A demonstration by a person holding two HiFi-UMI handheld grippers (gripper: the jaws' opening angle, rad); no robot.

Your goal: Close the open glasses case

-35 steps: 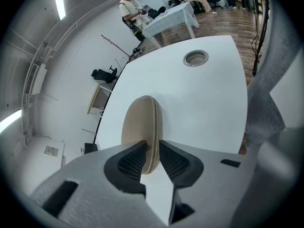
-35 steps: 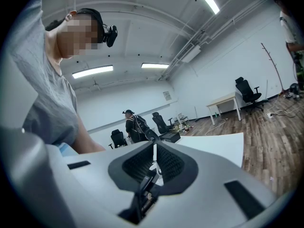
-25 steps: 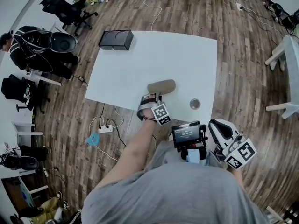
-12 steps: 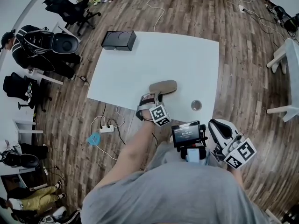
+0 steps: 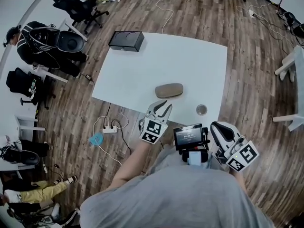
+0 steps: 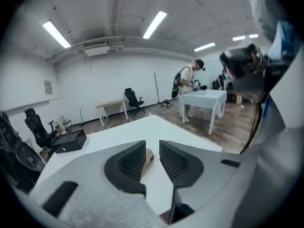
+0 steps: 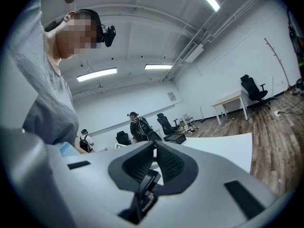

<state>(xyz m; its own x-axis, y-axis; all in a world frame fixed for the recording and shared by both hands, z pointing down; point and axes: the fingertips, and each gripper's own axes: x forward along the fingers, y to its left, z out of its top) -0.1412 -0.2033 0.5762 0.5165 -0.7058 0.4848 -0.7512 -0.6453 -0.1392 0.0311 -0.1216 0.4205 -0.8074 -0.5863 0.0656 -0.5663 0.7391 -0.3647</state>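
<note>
L gripper (image 6: 152,147): fingers (image 6: 132,161) apart by a narrow gap, nothing pinched. Only bare table top (image 6: 142,132) and the end of the glasses case (image 6: 147,158) show through the gap, further out. In head view the L gripper (image 5: 162,107) points at the case (image 5: 169,90), tips just short of its near long side, not touching. Its marker cube (image 5: 152,129) sits toward the person.

R gripper (image 7: 154,144): fingers (image 7: 170,164) pressed together at the tips, empty. Head view has the R gripper (image 5: 218,127) off the table's near edge, by the person's torso and well apart from the case.

Glasses case: tan/brown oval, looks shut, no gap seen btw lid and base. It lies flat on the white table (image 5: 142,75), near the front edge, roughly mid-width, long axis approx parallel to that edge.

Other items:
- small round obj (image 5: 201,109) on the table, right of the case and nearer the edge; can't tell what it is.
- black box (image 5: 126,40) at the far left corner, well apart from the case; also seen in L gripper view (image 6: 69,140).
- small screen unit (image 5: 190,136) on the person's chest, btw the two grippers.
- bg of L gripper view: a person w/ backpack (image 6: 187,82) by another white table (image 6: 205,98).
</note>
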